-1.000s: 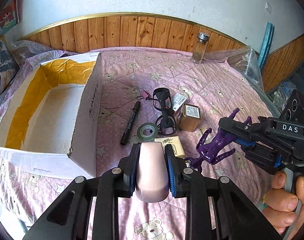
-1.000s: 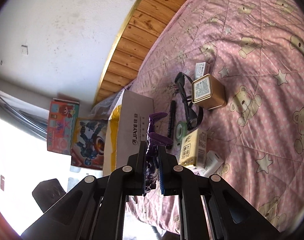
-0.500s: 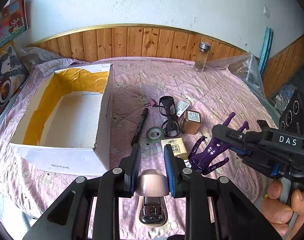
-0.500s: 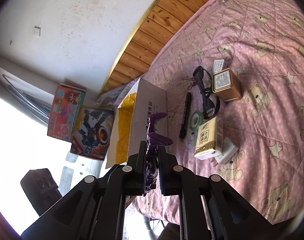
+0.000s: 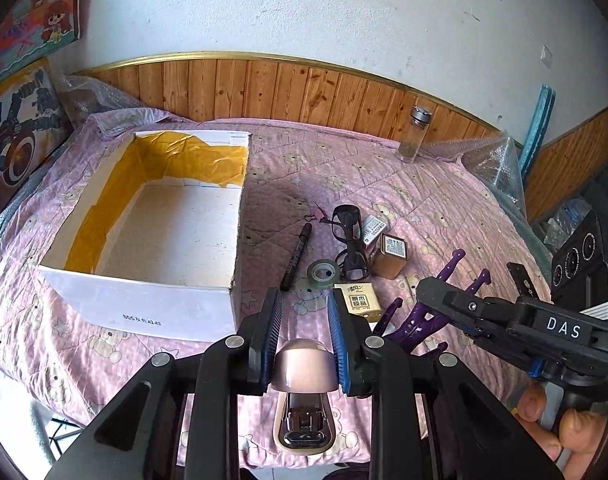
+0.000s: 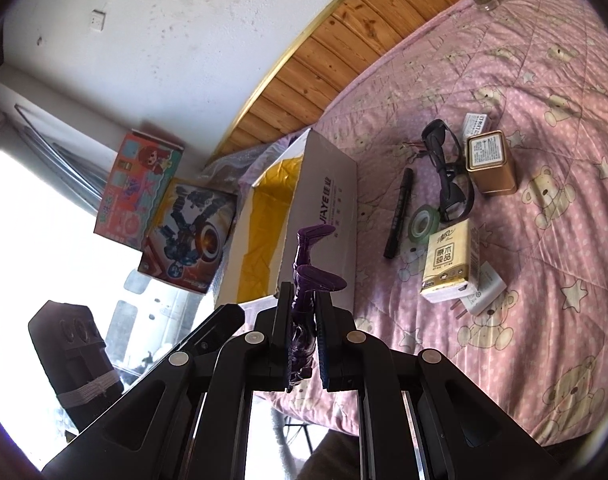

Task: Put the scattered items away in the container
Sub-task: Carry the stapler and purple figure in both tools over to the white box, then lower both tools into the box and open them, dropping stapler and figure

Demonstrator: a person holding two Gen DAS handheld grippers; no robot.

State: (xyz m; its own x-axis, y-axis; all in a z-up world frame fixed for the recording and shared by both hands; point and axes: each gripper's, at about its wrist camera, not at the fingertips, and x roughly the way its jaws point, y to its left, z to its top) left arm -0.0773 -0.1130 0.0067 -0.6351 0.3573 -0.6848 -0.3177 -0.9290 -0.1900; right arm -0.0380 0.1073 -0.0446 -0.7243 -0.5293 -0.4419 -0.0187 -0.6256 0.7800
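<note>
Quilted cloth bedspread (image 5: 443, 184) (matt), white cardboard box (image 5: 144, 308), glossy gold tin (image 6: 491, 168), varnished wood panelling (image 5: 288, 92)

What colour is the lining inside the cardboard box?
Yellow lining on the inner walls of the box; clearest in the left wrist view.

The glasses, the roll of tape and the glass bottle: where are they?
glasses (image 5: 349, 242), left wrist view, on the frame.
roll of tape (image 5: 323, 274), left wrist view, on its rim.
glass bottle (image 5: 413, 136), left wrist view, on its body.

A home bedroom; a bed under a pink teddy-bear quilt (image 5: 383, 176), wood wall panelling (image 5: 264, 84), boxed toys (image 6: 144, 184)
</note>
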